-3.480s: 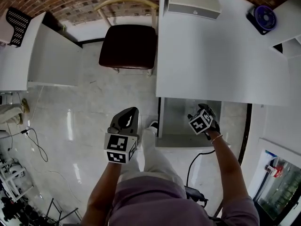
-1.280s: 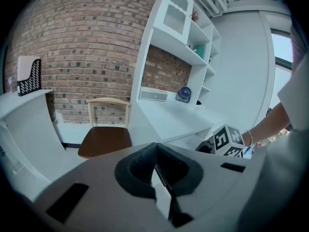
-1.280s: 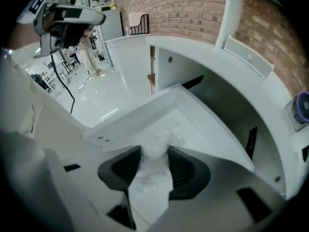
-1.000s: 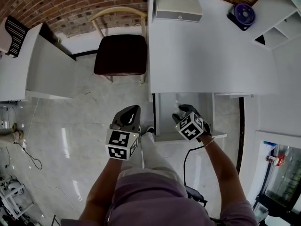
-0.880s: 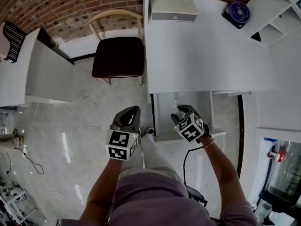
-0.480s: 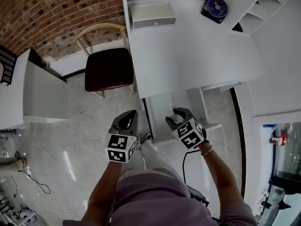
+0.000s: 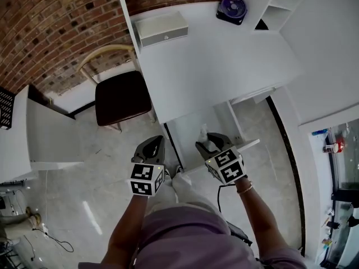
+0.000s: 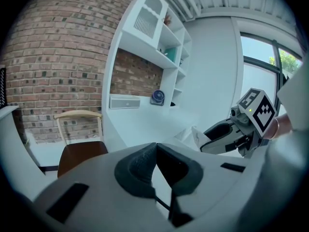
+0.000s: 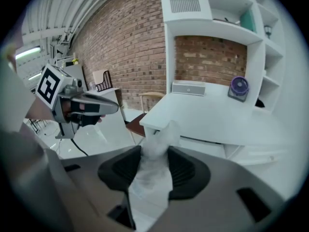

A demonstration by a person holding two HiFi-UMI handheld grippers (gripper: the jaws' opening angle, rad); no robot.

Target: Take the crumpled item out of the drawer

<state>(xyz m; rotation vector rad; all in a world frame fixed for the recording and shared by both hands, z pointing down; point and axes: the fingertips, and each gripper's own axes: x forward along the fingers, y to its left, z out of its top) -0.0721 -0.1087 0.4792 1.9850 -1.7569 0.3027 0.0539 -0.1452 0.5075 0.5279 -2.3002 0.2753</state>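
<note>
One crumpled item [image 9: 152, 174], judged light, soft and crushable, is pinched mid-body between the right tongs [image 9: 154, 152]; left tongs [image 8: 156, 151] closed, empty.

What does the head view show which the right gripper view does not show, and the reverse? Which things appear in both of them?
Only the head view: the marker cube on the right gripper, the person's forearms and purple top.
Only the right gripper view: that gripper's pads pressing the crumpled white item from both sides, and a teal object on the shelves.
Both: the crumpled item, the left gripper, the white desk, the purple fan, the white box and the chair.
</note>
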